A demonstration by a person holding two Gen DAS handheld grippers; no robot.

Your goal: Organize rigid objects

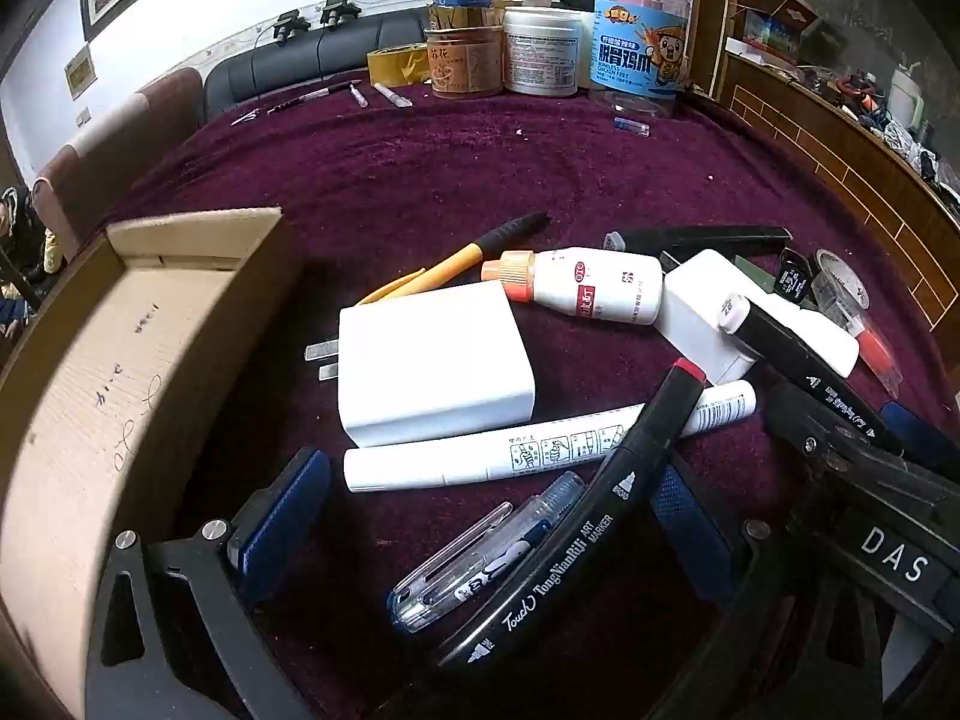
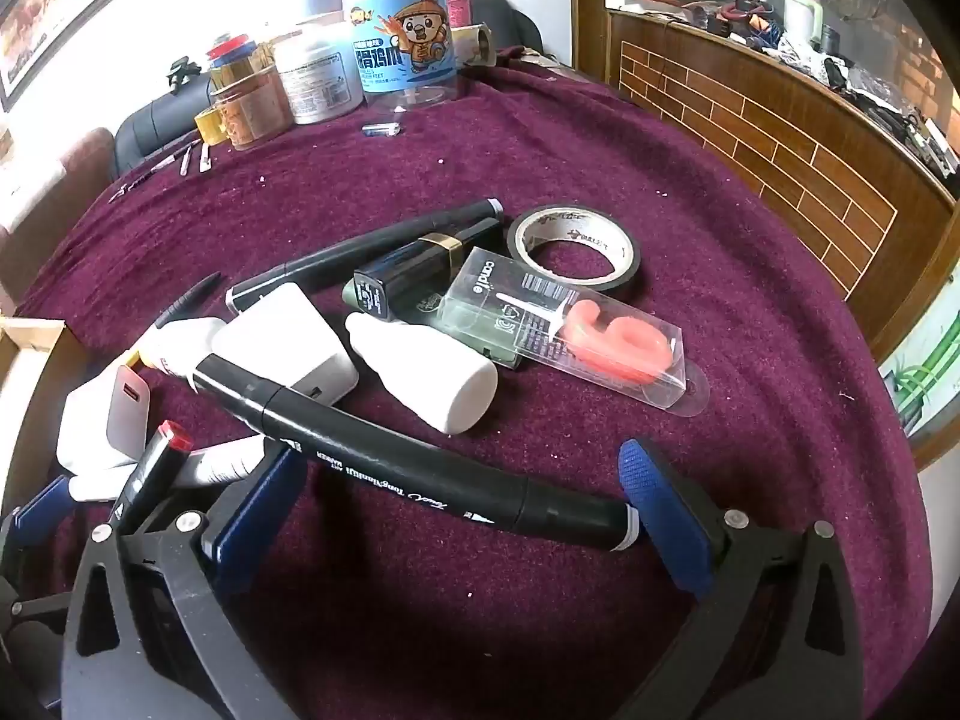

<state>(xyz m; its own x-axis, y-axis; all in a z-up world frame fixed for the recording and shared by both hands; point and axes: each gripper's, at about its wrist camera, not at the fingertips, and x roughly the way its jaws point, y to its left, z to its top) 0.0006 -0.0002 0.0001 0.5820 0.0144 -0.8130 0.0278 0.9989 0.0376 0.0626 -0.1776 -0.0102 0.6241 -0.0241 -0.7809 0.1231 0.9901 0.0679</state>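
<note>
Purple plush tablecloth [image 2: 600, 138] over a round table, jars and tape rolls at the far edge, brick-pattern wooden counter to the right. Open cardboard box [image 1: 120, 360] sits at the left of the clutter, apparently the drop spot.

Right gripper [image 2: 462, 516] spread wide, holding nothing. Long black art marker with white end cap [image 2: 420, 468] lies crosswise between its blue fingers [image 2: 660, 516], long axis running finger to finger, the cap end just beside the right pad, the other end resting on a white charger block [image 2: 288, 342]. Judgement: closing now would pinch it end-on, so a turn of the wrist looks needed first.

Left gripper [image 1: 498, 516] also wide open and empty, over a white correction pen [image 1: 540, 444], a clear ballpoint [image 1: 480, 552] and a black marker with red cap [image 1: 606, 510] that slants between its fingers. The left one is nearer the box.

Right view alone shows the black tape roll [image 2: 573, 246] and clear candle package [image 2: 558, 324] fully; left view alone shows the box interior and the white plug adapter [image 1: 432, 360] with its prongs.
</note>
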